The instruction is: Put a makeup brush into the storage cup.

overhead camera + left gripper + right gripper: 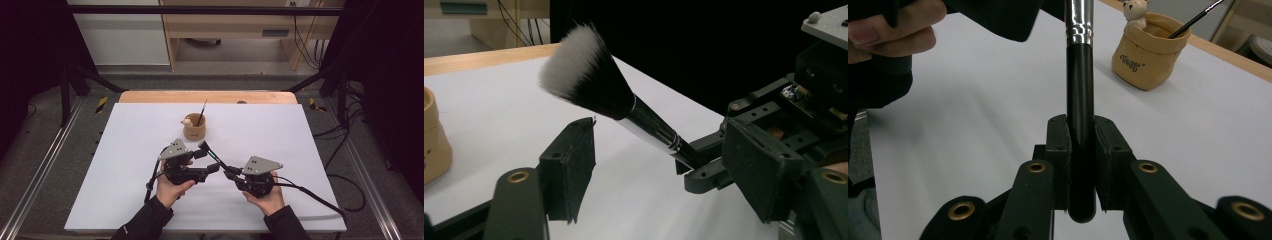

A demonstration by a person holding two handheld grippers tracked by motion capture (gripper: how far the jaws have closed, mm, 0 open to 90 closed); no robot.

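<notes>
1 white table [125, 200], wood shelving behind; right gripper [1081, 150] clamps brush [1080, 100], left gripper [664, 165] apart

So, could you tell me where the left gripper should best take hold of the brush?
Probably on the silver ferrule, just below the bristles. The right gripper is shut on the black handle's end, so that part is taken. The left gripper is open with the brush slanting between its jaws; closing from either side of the ferrule should do.

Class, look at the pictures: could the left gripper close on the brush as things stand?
Probably yes. The brush, clamped by the right gripper, lies between the open left gripper pads, with nothing between them and it.
</notes>
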